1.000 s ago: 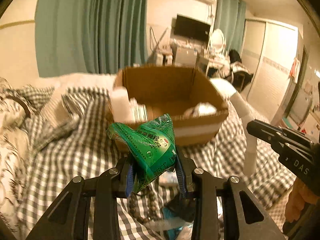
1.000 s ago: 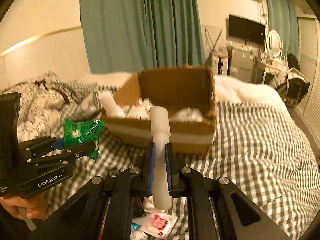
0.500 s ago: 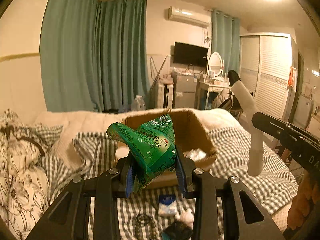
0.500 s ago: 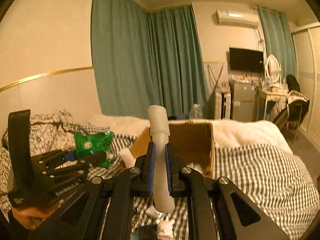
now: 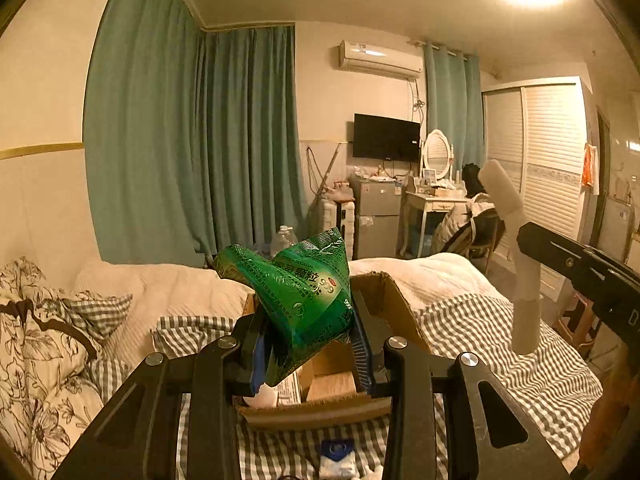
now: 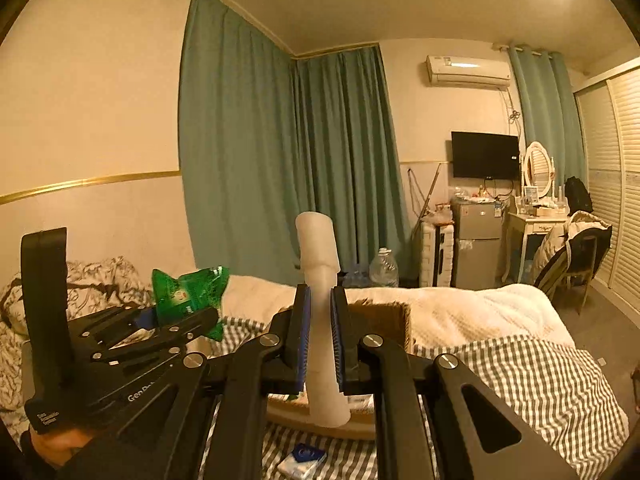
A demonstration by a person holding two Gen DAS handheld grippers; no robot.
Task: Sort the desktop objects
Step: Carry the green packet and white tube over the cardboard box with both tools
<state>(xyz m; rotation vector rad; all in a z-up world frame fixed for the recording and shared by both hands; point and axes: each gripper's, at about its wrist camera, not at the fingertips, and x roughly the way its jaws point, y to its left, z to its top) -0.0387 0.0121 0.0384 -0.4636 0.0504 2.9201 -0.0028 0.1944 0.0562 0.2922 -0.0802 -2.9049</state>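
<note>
A: What did the left gripper [image 5: 306, 344] hold?

B: Its blue pads pinched a crumpled green sachet [image 5: 300, 292], which stood above the jaws, in front of the cardboard box [image 5: 404, 312] on the checked bed cover [image 5: 520, 364].

A: And the right gripper [image 6: 320, 336]?

B: Its fingers were clamped on a white tube [image 6: 322, 320], held upright, its cap at twelve o'clock. In the left wrist view this tube [image 5: 516, 256] appeared at three o'clock.

A: What lay below?

B: A small blue-and-white packet [image 6: 304, 458] rested on the cover at six o'clock, just before the box.

Cardboard box [image 5: 400, 304] on bed [image 5: 500, 344], before curtains [image 5: 192, 140]
</note>
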